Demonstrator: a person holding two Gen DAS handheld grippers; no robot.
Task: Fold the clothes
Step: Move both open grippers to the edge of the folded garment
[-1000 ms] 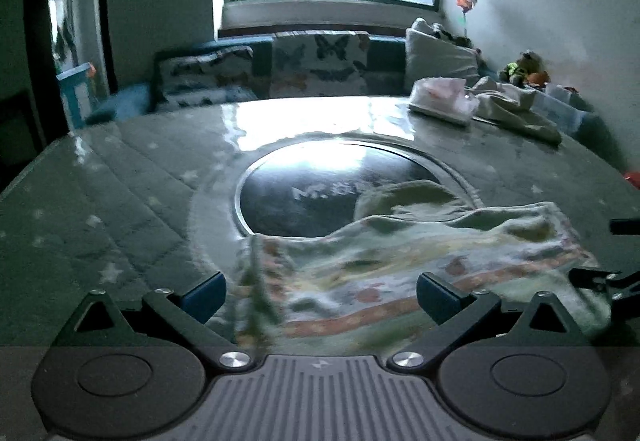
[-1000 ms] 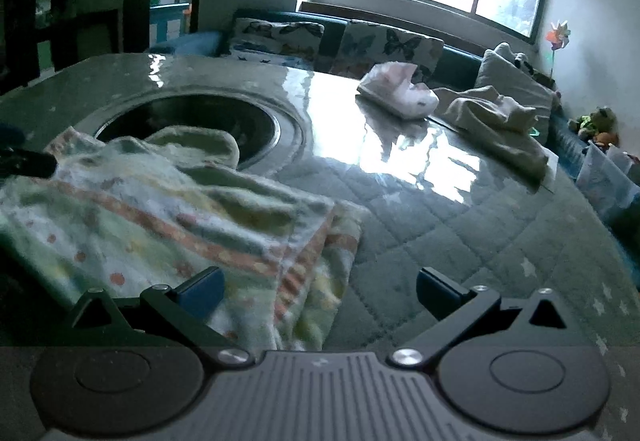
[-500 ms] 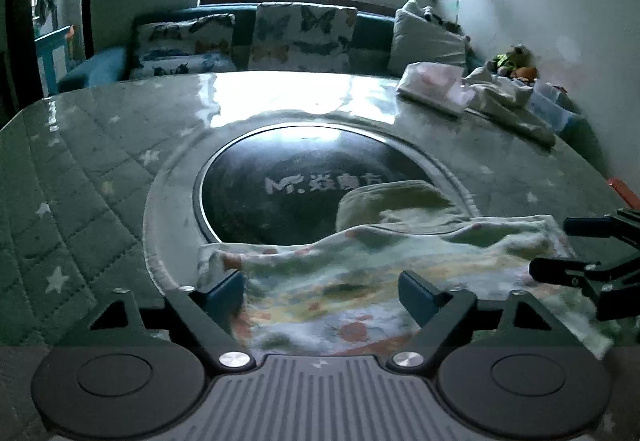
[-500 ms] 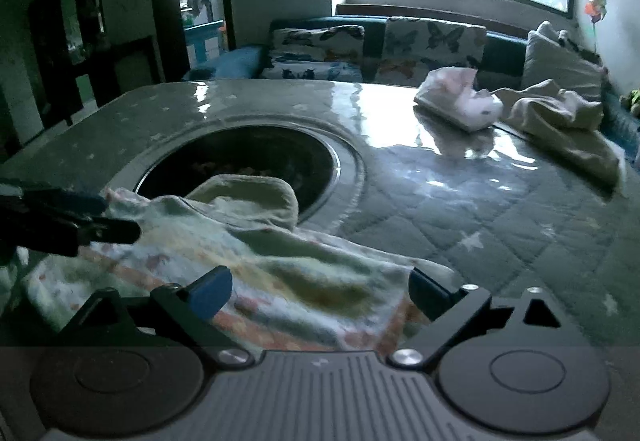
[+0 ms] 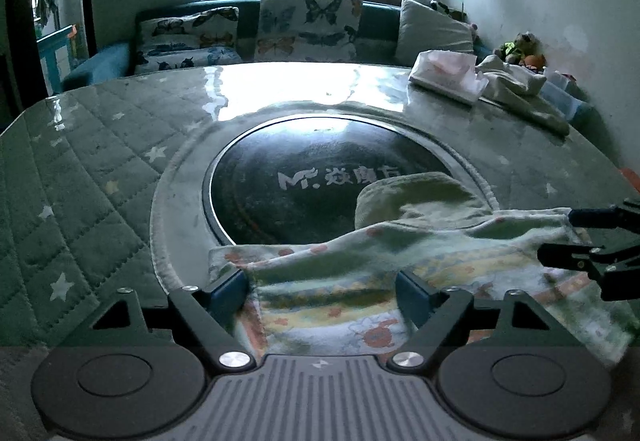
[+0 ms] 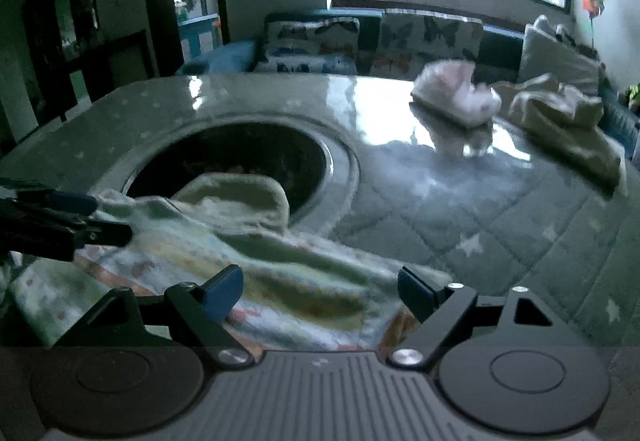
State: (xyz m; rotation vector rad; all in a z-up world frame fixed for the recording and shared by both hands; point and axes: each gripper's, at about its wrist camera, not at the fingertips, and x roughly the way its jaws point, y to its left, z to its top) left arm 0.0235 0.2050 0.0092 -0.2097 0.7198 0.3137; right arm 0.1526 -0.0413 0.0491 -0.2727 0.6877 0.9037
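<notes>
Left gripper (image 5: 322, 291): jaws spread wide, the cloth lying between them, not pinched.
Right gripper (image 6: 320, 287): jaws likewise apart over the cloth's right end.
Cloth (image 5: 400, 273): soft, rumpled terry with orange stripes and spots, directly ahead of both tools.
Disc (image 5: 304, 185): glossy, black, round, just beyond the cloth.
Table (image 5: 92, 181): quilted cover with stars under shiny film.

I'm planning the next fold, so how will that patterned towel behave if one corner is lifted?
Probably floppy: the patterned towel already lies in soft wrinkles and humps, with one edge draped over the round black plate. It looks thin and light, so the rest should trail and sag. The glossy table cover may let it slide rather than stay put.
</notes>
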